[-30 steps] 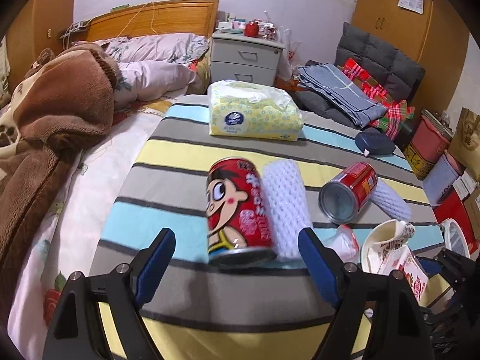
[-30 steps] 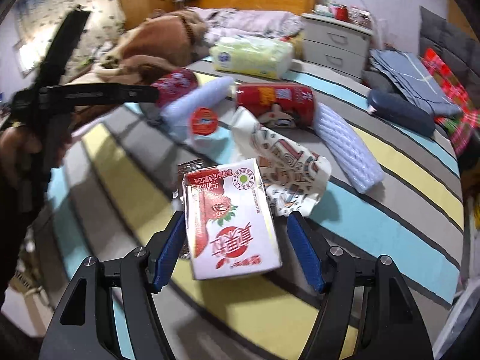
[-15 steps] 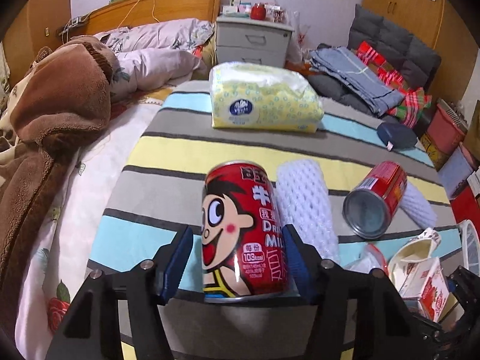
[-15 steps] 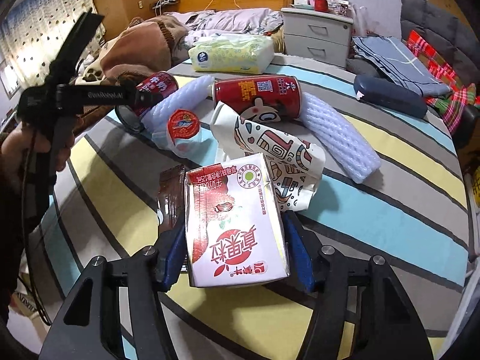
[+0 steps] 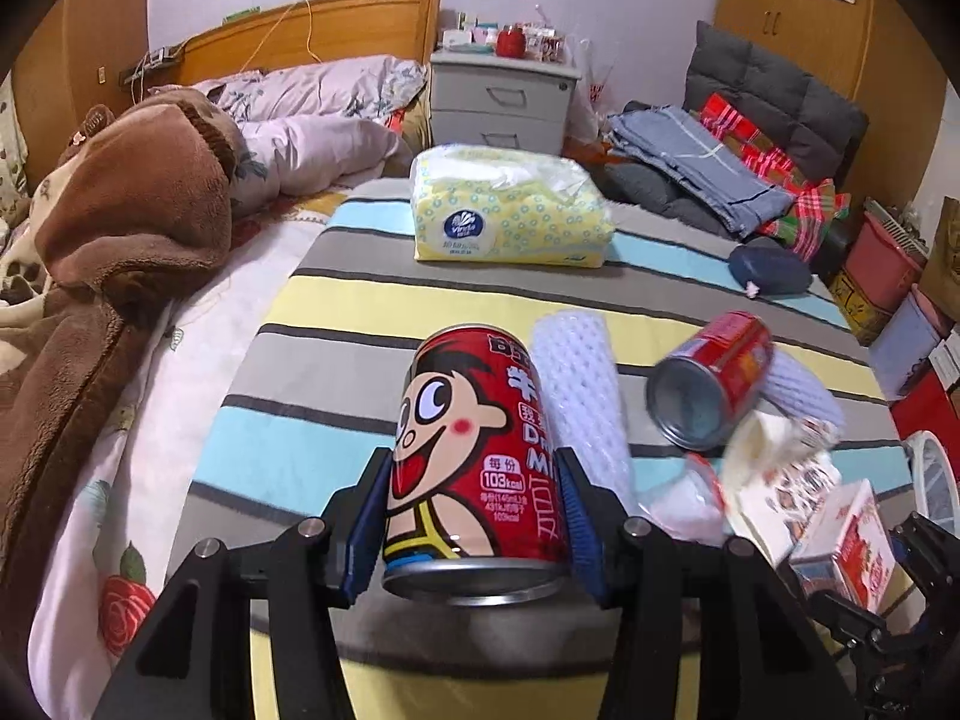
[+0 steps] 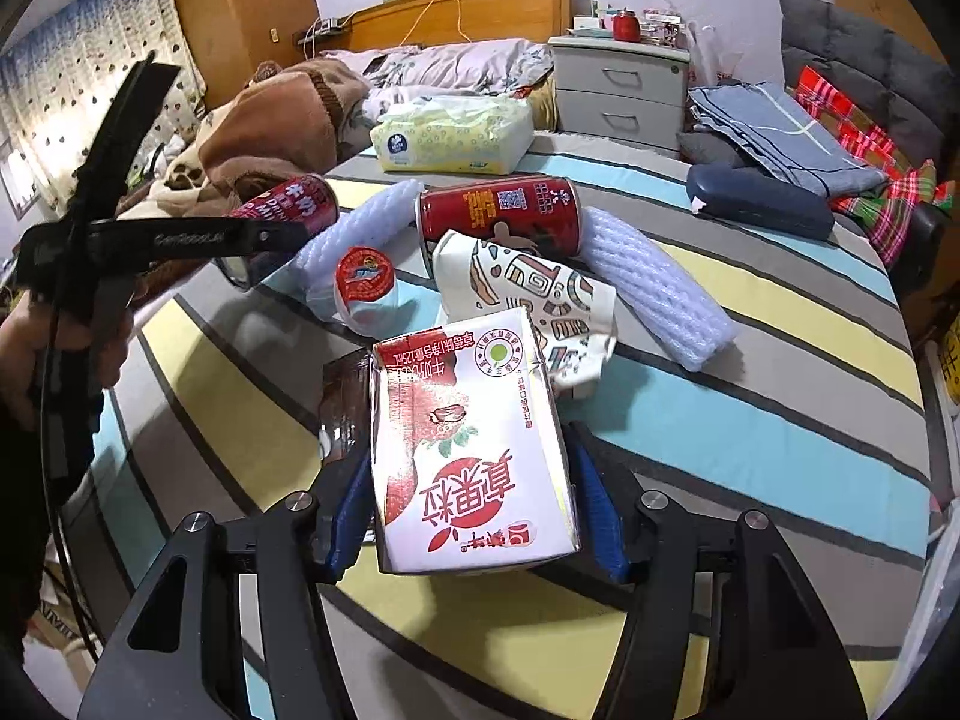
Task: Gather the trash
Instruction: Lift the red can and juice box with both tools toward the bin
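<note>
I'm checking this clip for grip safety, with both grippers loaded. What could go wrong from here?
The left gripper pinches the round cartoon can near its bottom rim, so it may tip or slip out. The right gripper squeezes a thin milk carton; it may crush or leak any leftover. Lifting the carton could also drag the crumpled paper cup touching it.

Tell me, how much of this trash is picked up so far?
Nothing looks binned yet. In hand: the left gripper clamps a cartoon can, the right gripper a milk carton. Left on the table: second can, paper cup, small lidded cup, foam sleeves.
</note>
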Tool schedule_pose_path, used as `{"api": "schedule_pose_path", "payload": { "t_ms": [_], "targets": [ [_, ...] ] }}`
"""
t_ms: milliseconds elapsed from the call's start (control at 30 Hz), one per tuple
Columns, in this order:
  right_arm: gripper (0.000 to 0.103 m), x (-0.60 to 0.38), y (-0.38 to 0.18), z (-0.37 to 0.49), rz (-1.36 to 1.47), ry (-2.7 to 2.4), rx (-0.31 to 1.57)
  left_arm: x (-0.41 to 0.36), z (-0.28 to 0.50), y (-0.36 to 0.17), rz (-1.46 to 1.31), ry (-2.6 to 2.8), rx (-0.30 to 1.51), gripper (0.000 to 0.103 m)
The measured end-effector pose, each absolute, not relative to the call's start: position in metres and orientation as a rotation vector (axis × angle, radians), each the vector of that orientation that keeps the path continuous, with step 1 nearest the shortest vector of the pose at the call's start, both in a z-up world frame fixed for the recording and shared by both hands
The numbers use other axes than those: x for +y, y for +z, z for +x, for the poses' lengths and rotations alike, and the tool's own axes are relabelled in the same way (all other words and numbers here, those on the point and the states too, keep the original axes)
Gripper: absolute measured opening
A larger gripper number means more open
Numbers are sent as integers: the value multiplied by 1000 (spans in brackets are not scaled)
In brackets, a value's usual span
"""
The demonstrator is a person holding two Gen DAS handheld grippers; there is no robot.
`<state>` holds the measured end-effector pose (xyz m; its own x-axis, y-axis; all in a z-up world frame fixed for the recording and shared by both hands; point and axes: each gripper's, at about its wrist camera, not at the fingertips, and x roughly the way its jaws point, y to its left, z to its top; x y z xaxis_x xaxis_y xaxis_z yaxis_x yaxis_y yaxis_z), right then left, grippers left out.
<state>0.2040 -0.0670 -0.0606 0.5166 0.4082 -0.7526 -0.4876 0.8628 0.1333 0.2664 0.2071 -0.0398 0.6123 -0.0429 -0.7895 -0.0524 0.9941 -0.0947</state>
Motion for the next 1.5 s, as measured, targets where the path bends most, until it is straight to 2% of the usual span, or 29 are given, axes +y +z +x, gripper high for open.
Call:
{"api": "schedule_pose_path", "payload": {
  "t_ms": [367,567,633,767,800,1100,1500],
  "targets": [
    [61,-88,-53,183,-34,519,848,186,220,-34,-109,-19,912,53],
    [61,-89,-55,182,-37,501,855,190,221,-48,-168,-23,939,55],
    [61,-90,-56,183,-41,492,853,191,224,-52,-183,-20,951,61],
    [61,-95,-55,180,-33,482,845,186,226,-56,-166,-22,974,58],
    [61,-96,-54,179,-34,478,842,183,225,-55,-152,-26,969,54],
    [61,-110,-42,165,-50,421,790,159,191,-20,-111,-35,872,53],
    [61,-164,-22,143,-20,288,713,75,151,20,-62,-181,765,53]
  ]
}}
